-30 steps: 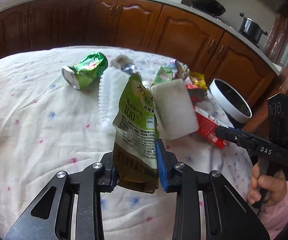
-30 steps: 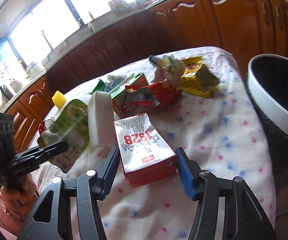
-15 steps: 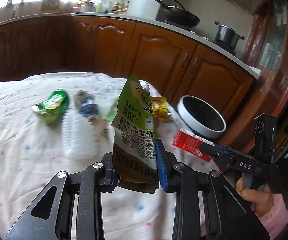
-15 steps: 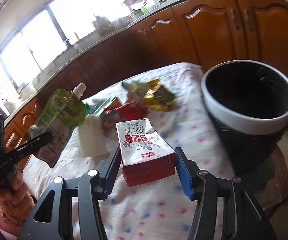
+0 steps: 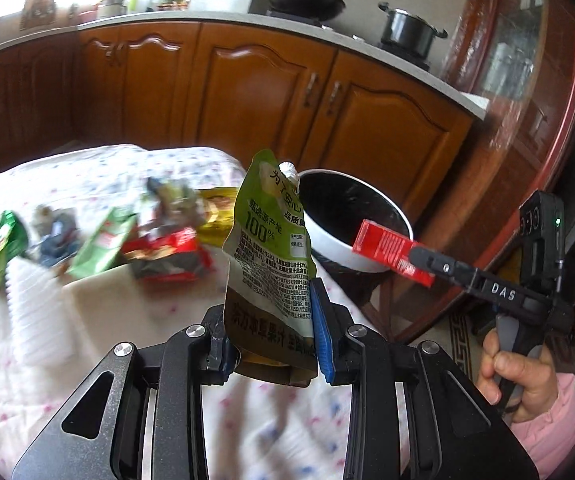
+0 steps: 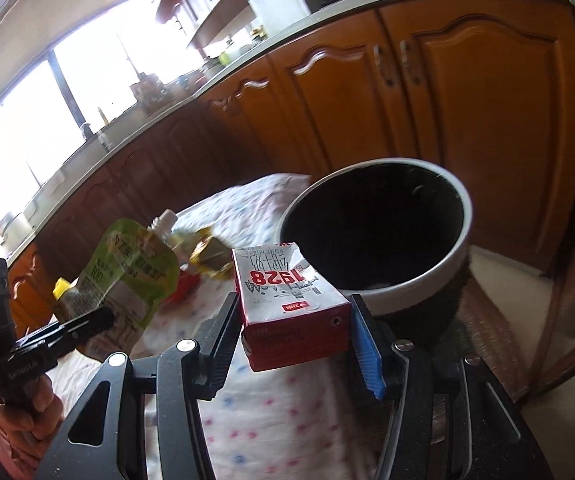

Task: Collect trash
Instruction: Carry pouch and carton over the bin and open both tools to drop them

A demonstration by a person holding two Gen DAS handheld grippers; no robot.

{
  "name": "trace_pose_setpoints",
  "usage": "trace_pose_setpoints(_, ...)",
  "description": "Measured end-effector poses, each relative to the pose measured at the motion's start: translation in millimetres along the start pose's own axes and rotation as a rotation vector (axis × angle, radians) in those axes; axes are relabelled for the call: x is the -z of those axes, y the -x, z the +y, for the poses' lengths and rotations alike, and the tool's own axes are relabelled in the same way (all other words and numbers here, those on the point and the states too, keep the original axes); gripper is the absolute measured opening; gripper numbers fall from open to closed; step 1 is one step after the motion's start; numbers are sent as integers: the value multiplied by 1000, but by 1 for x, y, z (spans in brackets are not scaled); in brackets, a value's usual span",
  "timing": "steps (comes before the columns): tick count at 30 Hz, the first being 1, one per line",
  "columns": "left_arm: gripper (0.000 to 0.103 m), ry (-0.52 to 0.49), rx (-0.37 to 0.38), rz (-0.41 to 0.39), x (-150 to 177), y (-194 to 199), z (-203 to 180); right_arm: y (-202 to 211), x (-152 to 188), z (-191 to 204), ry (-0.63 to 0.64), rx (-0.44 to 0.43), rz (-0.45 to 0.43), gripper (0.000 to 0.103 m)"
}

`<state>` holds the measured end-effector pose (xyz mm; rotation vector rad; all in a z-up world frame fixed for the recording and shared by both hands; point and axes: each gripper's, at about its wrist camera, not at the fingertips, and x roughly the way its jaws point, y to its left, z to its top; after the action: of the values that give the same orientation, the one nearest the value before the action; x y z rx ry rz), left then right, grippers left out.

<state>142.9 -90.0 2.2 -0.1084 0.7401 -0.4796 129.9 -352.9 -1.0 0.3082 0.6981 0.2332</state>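
My left gripper [image 5: 271, 344] is clamped on the green juice pouch [image 5: 271, 256], held upright above the spotted tablecloth [image 5: 67, 380]. My right gripper [image 6: 295, 340] is closed on the red-and-white carton [image 6: 287, 296] — its far end is at the white rim of the bin [image 6: 427, 276]. Wrappers [image 5: 159, 248] lie on the cloth — blurred.

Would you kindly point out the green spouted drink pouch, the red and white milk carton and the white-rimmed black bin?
Green spouted drink pouch [image 5: 268, 240]: left wrist view, printed front.
Red and white milk carton [image 6: 287, 286]: right wrist view, top face.
White-rimmed black bin [image 6: 423, 282]: right wrist view, near rim.
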Motion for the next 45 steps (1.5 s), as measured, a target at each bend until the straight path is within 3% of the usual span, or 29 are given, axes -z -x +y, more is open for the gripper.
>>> trace_pose_setpoints(9, 29, -82, 18, 31, -33, -40, -42, 3, -23, -25, 9, 64, -24, 54)
trace_pose_setpoints(20, 29, -127, 27, 142, -60, -100, -70, -15, -44, -47, 47, 134, 25, 54)
trace_pose_setpoints(38, 32, -114, 25, 264, -79, -159, -82, -49, -58, -65, 75, 167, 120, 54)
trace_pose_setpoints(44, 54, -106, 11, 240, -82, -156, -84, -53, -61, -74, 34, 151, 130, 57)
trace_pose_setpoints(45, 59, -95, 16, 230, -82, -152, -80, -51, -60, -74, 24, 150, 124, 62)
